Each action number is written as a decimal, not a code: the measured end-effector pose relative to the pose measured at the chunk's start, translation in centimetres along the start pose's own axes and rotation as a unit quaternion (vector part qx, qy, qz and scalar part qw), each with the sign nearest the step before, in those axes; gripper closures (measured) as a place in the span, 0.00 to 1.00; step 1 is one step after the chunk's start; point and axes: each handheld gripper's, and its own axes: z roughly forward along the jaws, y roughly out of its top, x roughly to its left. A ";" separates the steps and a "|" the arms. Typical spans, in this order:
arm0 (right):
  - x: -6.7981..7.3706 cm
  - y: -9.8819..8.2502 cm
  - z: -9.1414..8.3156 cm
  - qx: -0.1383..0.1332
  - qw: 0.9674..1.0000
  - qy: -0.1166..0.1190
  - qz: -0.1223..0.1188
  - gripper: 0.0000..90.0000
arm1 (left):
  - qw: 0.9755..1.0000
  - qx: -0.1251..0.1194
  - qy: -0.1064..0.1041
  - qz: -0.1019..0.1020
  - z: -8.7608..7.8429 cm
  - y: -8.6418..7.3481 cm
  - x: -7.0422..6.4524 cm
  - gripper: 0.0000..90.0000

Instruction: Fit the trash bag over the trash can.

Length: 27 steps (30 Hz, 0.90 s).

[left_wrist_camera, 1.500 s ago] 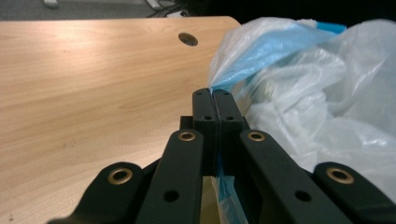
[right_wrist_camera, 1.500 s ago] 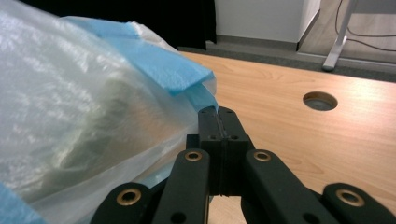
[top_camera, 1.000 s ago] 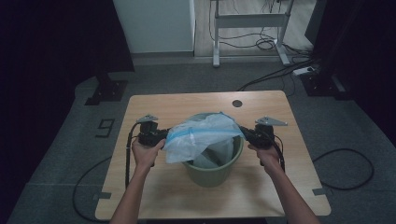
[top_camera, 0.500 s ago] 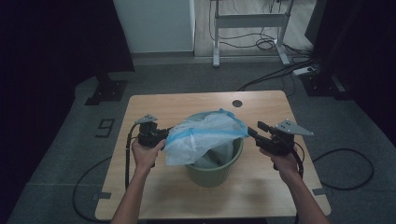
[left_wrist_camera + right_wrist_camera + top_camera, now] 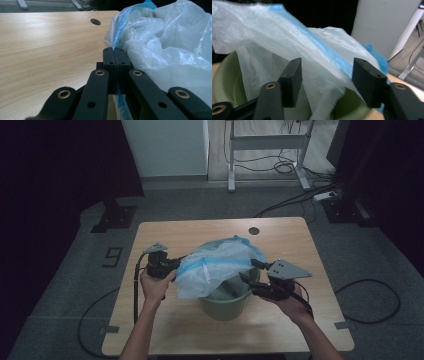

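Item: plastic bin liner (image 5: 215,265) over green bucket (image 5: 225,302), bench (image 5: 280,235) centre. My left tool (image 5: 167,266) clamps its nine-o'clock edge; my right tool (image 5: 250,271), jaws just opened, released the three-o'clock edge. Regrasp pending.

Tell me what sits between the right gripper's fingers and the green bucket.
Only loose plastic bag: in the right gripper view it drapes past the open right gripper fingers, unpinched, with the green bucket rim behind it.
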 end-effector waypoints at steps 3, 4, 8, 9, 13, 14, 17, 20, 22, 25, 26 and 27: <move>0.6 0.2 0.7 0.010 1.000 0.001 -0.028 0.61 | 1.000 0.001 0.001 0.002 -0.1 0.1 -0.1 0.99; 0.7 0.3 0.8 0.009 0.999 0.004 -0.030 0.70 | 1.000 0.001 0.001 0.003 -0.1 0.1 -0.1 0.99; 0.6 0.2 0.4 0.001 1.000 0.007 -0.015 0.93 | 1.000 -0.001 0.000 0.004 -0.2 0.0 -0.1 0.99; 0.6 0.1 0.0 -0.005 1.000 0.012 -0.005 0.96 | 1.000 -0.001 0.000 0.004 -0.3 0.0 -0.2 0.99; 1.1 -0.6 -1.9 -0.031 0.999 0.026 0.016 0.99 | 1.000 -0.003 -0.001 0.005 -0.6 -0.3 -0.3 0.99; 1.4 -0.9 -2.4 -0.034 0.999 0.029 0.016 0.99 | 1.000 -0.004 -0.002 0.004 -0.6 -0.4 -0.4 0.99; 2.4 -2.2 -3.8 -0.040 0.998 0.040 0.019 0.99 | 1.000 -0.003 -0.001 0.008 -0.9 -0.5 -0.6 0.99; 3.2 -3.7 -4.7 -0.039 0.997 0.055 0.024 0.99 | 1.000 -0.002 0.000 0.014 -1.3 -0.8 -0.8 0.99; 3.6 -4.4 -4.9 -0.039 0.997 0.062 0.027 0.99 | 1.000 -0.002 0.001 0.016 -1.4 -1.0 -0.8 0.99; 4.3 -5.6 -4.8 -0.033 0.996 0.080 0.029 0.99 | 1.000 0.002 0.005 0.019 -1.5 -1.6 -1.0 0.99; 4.5 -5.9 -4.7 -0.030 0.995 0.086 0.028 0.99 | 1.000 0.003 0.003 0.020 -1.5 -1.8 -1.0 0.99; 4.8 -6.2 -4.6 -0.025 0.995 0.091 0.025 0.99 | 1.000 0.002 0.002 0.018 -1.5 -2.0 -1.0 0.99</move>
